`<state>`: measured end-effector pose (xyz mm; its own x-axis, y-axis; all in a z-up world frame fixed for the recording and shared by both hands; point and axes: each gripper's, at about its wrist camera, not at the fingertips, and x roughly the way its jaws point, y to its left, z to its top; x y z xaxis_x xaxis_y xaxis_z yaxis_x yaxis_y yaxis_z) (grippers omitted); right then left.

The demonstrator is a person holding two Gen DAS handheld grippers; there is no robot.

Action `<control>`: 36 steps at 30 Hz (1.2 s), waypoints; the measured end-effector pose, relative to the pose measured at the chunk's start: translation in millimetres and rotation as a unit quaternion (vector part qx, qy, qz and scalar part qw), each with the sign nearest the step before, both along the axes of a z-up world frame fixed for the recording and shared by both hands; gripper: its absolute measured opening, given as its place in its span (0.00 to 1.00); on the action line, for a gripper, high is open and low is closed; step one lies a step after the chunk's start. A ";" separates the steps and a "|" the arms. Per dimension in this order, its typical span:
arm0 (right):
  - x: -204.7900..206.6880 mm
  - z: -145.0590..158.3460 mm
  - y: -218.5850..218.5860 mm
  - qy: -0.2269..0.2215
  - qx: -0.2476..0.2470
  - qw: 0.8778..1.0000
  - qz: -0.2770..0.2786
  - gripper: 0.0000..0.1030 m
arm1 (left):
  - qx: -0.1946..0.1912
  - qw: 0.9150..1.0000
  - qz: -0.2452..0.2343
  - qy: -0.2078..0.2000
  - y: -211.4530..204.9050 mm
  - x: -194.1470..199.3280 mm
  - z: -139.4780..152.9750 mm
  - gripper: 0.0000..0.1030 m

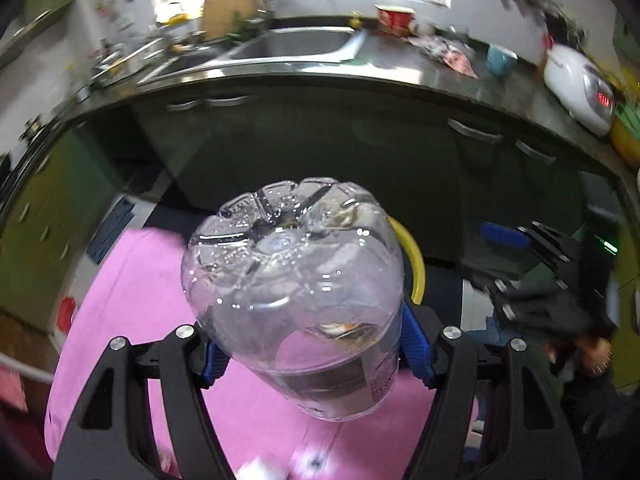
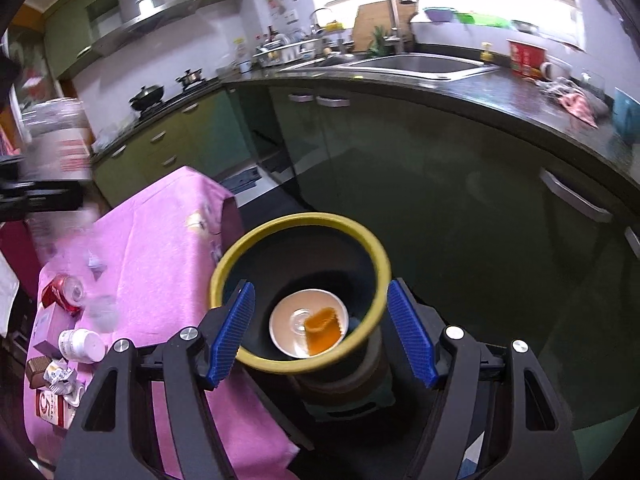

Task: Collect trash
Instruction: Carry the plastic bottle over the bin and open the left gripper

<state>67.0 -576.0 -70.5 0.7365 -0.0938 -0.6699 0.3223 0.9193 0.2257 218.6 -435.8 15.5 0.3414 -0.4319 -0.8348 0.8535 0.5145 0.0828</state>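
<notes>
Clear plastic bottle clamped between the blue pads of the left tongs, base pointing forward and away, neck end hidden toward the wrist. Light, thin-walled, nearly empty by the look of it — droplets on the inside, a label band near the pads. Likely springy and slick: squeezed too hard, apt to buckle and squirt out; too soft, apt to slide. Best hold probably across the straight labelled body, where the pads sit now, not on the ribbed, petal-shaped base.

Just beyond the bottle and a little to the right of the left tongs, a curve of yellow rim — the bin. Below and around the left tongs, pink cloth over the surface.

Right tongs spread apart, gripping nothing, pads either side of the yellow-rimmed bin and apparently clear of its rim, though contact on the left pad hard to rule out. Down inside the bin, directly ahead of the right tongs: a pale round lid or dish with an orange scrap on it.

Left of the right tongs, on the pink cloth, more to gather: a crushed red can, a white pill bottle on its side, crumpled foil wrappers, a small red-and-white carton. All light and easy to pinch; can and foil likely to deform.
</notes>
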 end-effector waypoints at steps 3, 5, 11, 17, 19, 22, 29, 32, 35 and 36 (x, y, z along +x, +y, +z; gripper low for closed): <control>-11.4 1.1 -11.4 -0.001 0.002 1.000 -0.011 0.67 | 0.012 1.000 -0.011 -0.004 -41.2 8.6 -23.4 0.65; -16.0 1.2 -15.8 0.000 0.003 1.000 -0.015 0.67 | 0.015 1.000 -0.008 -0.002 -57.6 18.2 -37.9 0.65; -22.7 -3.0 -21.2 0.005 0.008 1.000 -0.023 0.67 | 0.045 0.999 0.017 -0.002 -87.7 43.6 -85.2 0.70; -22.5 -2.5 -17.4 0.008 0.008 1.000 -0.018 0.67 | 0.050 0.998 0.031 0.027 -81.7 53.2 -94.2 0.78; -21.3 -0.7 -13.8 0.008 0.006 1.000 -0.013 0.67 | 0.034 0.998 0.034 0.037 -69.8 51.9 -78.8 0.78; -18.0 0.2 -8.8 0.009 0.004 1.000 -0.005 0.67 | 0.006 0.998 0.042 0.041 -39.1 43.7 -47.4 0.81; -3.0 2.8 15.8 0.012 0.006 0.999 0.031 0.67 | -0.054 0.995 0.080 0.030 71.8 9.4 16.9 0.86; 6.7 8.6 40.6 0.009 0.010 0.997 0.073 0.68 | -0.085 0.990 0.111 0.021 127.8 -6.8 33.7 0.87; 20.7 14.4 76.1 0.008 0.007 0.990 0.142 0.73 | -0.107 0.982 0.156 -0.015 191.4 -30.4 42.6 0.91; 25.8 15.7 91.5 0.008 0.006 0.985 0.174 0.73 | -0.109 0.979 0.170 -0.026 206.2 -36.6 42.6 0.92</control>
<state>92.9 -484.5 -54.8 0.7125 0.1697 -0.6809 -0.0079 0.9722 0.2340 182.0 -229.6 58.1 0.5360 -0.4515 -0.7133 0.6267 0.7789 -0.0222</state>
